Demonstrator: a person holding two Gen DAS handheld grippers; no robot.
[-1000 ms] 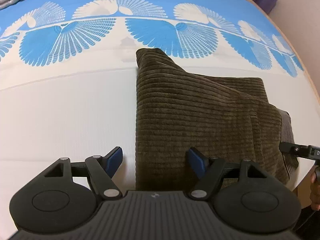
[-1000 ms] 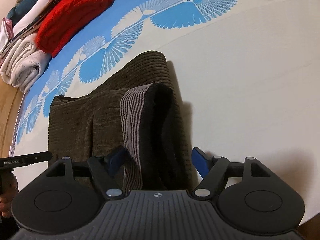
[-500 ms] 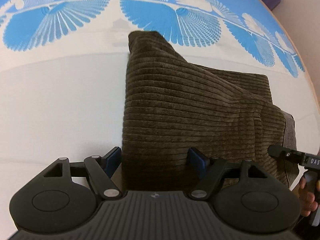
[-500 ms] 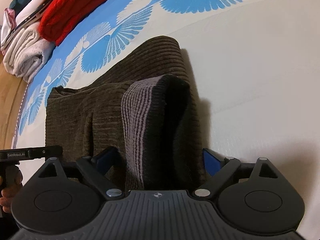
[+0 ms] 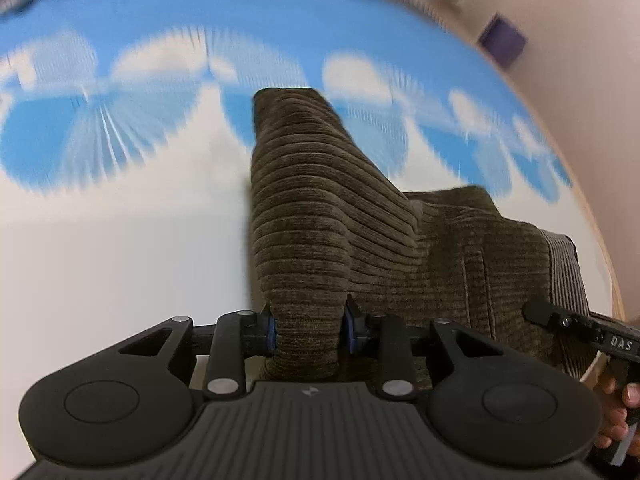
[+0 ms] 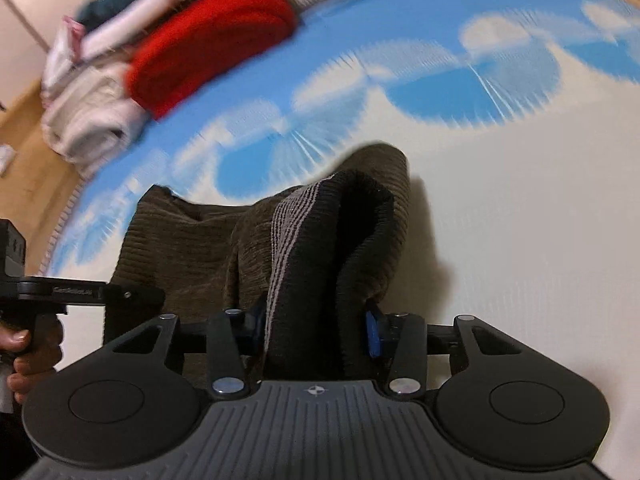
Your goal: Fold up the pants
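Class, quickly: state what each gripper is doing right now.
Left gripper: jaws just closed, clamped on the brown pants.
Right gripper: jaws just closed, gripping the pants' waistband end.

Dark olive-brown ribbed corduroy pants (image 5: 332, 216) fill the centre of the frame, their waistband (image 6: 292, 240) striped grey and black in the right wrist view. Beneath them lies a bed cover (image 5: 120, 260), plain white in the lower half, sky blue with white fan-shaped motifs across the top. A bright red knit (image 6: 208, 44) sits upper left beside cream and white folded laundry (image 6: 88, 120). The matte black grippers carry blue-padded fingers (image 6: 373, 334).
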